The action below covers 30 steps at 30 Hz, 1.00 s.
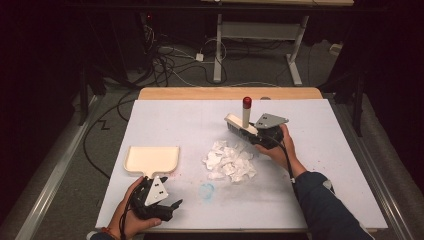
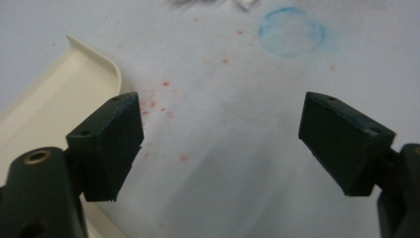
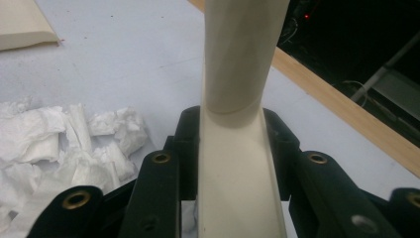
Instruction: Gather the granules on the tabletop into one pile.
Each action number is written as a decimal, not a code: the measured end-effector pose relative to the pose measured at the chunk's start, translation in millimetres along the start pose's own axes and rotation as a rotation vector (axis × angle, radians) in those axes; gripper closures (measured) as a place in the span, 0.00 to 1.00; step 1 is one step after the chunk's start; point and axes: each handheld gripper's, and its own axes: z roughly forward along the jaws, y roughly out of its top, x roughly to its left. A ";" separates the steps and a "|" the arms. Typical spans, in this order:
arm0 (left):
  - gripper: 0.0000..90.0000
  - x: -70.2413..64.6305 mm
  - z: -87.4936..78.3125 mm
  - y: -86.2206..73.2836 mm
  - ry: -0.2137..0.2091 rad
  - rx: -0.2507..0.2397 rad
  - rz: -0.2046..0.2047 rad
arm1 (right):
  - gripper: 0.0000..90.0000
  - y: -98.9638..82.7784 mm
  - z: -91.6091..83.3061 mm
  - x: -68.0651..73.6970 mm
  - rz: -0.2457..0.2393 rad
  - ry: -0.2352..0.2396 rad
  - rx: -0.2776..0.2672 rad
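A cream brush [image 1: 240, 126] with an upright, red-tipped handle [image 1: 246, 111] hangs low over the white table top, just beyond a pile of crumpled white paper scraps [image 1: 229, 162]. My right gripper [image 1: 253, 135] is shut on the brush; in the right gripper view its jaws clamp both sides of the cream brush [image 3: 237, 148], with the paper scraps [image 3: 64, 144] to the left. A cream dustpan [image 1: 151, 160] lies at the front left. My left gripper [image 1: 170, 192] sits by the pan's handle. Its jaws [image 2: 220, 144] stand wide open over bare table, the dustpan [image 2: 54, 99] at their left.
A faint blue circle [image 1: 206, 190] and red specks mark the white table top [image 1: 320, 190]. The table's far wooden edge [image 1: 230, 93] borders a floor with cables and a desk frame [image 1: 260, 45]. The person's forearms come in from the bottom.
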 end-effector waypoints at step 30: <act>0.19 -1.5 -0.6 1.0 0.007 0.008 0.004 | 0.75 1.3 -38.2 45.8 -0.146 0.256 -0.094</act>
